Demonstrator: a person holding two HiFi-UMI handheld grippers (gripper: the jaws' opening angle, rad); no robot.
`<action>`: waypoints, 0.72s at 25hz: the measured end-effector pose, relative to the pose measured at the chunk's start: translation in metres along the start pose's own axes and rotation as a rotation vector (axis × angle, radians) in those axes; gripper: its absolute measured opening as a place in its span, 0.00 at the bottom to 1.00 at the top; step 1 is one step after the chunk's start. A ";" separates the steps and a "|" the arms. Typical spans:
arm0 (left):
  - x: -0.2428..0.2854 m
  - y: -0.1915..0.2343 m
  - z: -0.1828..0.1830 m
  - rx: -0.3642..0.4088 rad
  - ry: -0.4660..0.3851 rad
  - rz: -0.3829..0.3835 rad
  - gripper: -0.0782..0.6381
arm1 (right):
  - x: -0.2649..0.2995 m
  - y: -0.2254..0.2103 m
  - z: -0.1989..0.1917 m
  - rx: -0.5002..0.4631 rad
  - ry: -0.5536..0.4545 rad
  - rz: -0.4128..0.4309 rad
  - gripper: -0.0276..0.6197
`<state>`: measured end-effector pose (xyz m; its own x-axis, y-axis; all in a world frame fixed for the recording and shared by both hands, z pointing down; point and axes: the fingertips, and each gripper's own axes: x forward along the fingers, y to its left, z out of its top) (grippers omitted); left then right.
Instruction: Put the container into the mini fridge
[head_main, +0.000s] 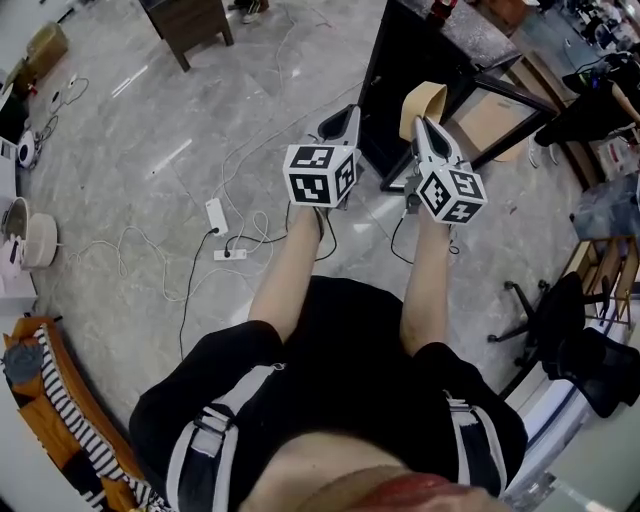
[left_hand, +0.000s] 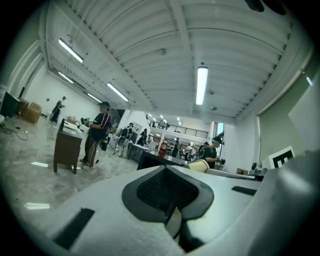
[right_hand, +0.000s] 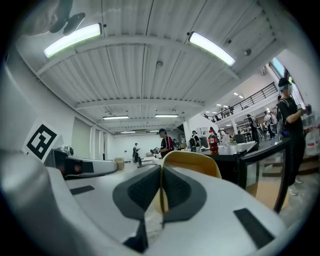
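The container (head_main: 422, 104) is a tan, thin-walled tub. My right gripper (head_main: 420, 124) is shut on its rim and holds it up in the air. In the right gripper view the rim of the container (right_hand: 192, 163) sits between the dark pads of the right gripper (right_hand: 161, 175). Just left of it, my left gripper (head_main: 341, 116) is shut with nothing in it; its pads meet in the left gripper view (left_hand: 166, 172). A black cabinet, apparently the mini fridge (head_main: 396, 70), stands right beyond both grippers. Its glass door (head_main: 505, 108) stands open to the right.
White power strips and cables (head_main: 224, 236) lie on the grey floor to the left. A dark wooden table (head_main: 190, 22) stands far left, an office chair (head_main: 556, 322) at the right. Bottles (right_hand: 213, 143) stand on the black top. People stand (left_hand: 98, 131) in the background.
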<state>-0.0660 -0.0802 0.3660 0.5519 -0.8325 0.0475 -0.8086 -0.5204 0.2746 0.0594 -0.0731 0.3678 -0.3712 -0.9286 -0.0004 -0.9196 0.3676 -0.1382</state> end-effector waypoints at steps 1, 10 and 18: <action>-0.002 0.004 0.000 0.001 0.002 0.000 0.12 | 0.002 0.003 -0.001 0.002 -0.001 -0.003 0.07; 0.003 0.023 -0.008 -0.069 0.013 -0.008 0.12 | 0.000 0.002 -0.005 -0.046 0.024 -0.042 0.07; 0.051 0.017 -0.017 -0.046 0.037 -0.058 0.12 | 0.023 -0.039 -0.007 -0.035 0.022 -0.066 0.07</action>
<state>-0.0486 -0.1280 0.3895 0.6050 -0.7935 0.0651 -0.7656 -0.5574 0.3213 0.0857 -0.1087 0.3805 -0.3124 -0.9495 0.0293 -0.9459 0.3080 -0.1023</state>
